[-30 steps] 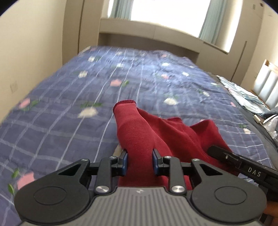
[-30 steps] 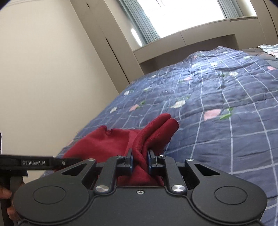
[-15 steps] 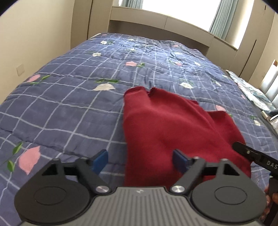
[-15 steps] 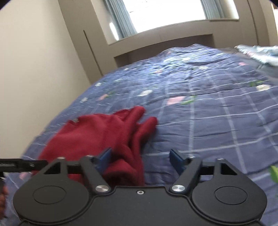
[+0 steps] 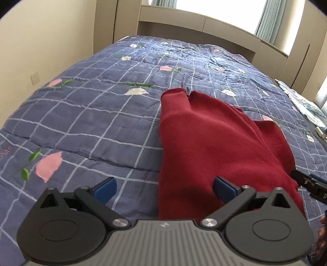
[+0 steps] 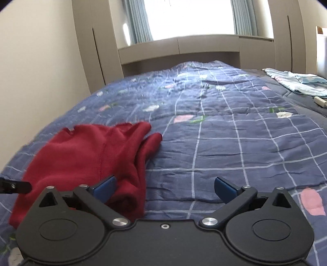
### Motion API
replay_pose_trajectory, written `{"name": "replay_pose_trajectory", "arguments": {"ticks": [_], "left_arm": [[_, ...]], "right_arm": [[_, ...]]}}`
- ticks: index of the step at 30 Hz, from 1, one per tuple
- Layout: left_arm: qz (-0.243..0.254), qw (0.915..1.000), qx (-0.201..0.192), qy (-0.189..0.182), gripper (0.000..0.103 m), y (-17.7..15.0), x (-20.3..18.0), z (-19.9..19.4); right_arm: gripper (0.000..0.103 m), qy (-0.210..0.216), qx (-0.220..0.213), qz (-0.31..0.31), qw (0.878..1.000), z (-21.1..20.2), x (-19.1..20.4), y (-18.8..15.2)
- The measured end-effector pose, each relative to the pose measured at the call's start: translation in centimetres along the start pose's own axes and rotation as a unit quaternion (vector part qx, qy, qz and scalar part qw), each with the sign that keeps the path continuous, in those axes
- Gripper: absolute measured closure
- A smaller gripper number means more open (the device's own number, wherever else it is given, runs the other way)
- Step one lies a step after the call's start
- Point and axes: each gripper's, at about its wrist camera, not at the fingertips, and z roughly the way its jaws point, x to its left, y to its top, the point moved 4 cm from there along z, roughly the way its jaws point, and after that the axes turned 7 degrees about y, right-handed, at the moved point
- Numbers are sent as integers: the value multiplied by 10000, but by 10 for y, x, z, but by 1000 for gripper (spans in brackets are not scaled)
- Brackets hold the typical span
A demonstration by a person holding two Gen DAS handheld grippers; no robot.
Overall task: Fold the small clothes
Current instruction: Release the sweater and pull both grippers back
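Blue checked bedding (image 5: pixel 85 131) with pink and white flowers is spread over the bed that fills both wrist views. Nearest in the left wrist view, the left gripper (image 5: pixel 164 189) is held low over the quilt with its jaws spread wide; they have just been opening, and nothing is pinched between the blue pads (image 5: pixel 105 189). The near edge of the red garment (image 5: pixel 208 143) lies in the gap toward the right-hand pad, released and resting on the quilt. At the right edge of that view, a tip of the other tool and part of a hand (image 5: pixel 321 239) are seen.

In the right wrist view, the right gripper (image 6: pixel 164 189) is likewise wide apart, its jaws having just been opening, with no cloth clamped. The garment (image 6: pixel 85 161) is seen to the left of the gap, its near fold beside the left-hand pad (image 6: pixel 105 188); whether they touch cannot be told. Two narrow ends of the garment are pointed away toward the middle of the bed.

Farther off, a pale blue cloth (image 6: pixel 294 81) is laid at the bed's right edge. Beyond the bed, beige cabinets (image 6: pixel 184 48), curtains (image 6: pixel 139 20) and a bright window (image 6: pixel 190 16) are seen.
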Motion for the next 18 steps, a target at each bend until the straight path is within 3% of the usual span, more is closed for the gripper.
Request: {"name": "replay_pose_trajectory", "arguments": {"ticks": [4, 18], "left_arm": [[9, 10000, -54, -4, 1, -3, -3, -14], [-82, 9979, -633, -120, 1, -1, -14, -65]], "right_arm": [[1, 261, -247, 36, 9993, -19, 6, 3], [1, 361, -1158, -562, 9910, -77, 42, 20]]}}
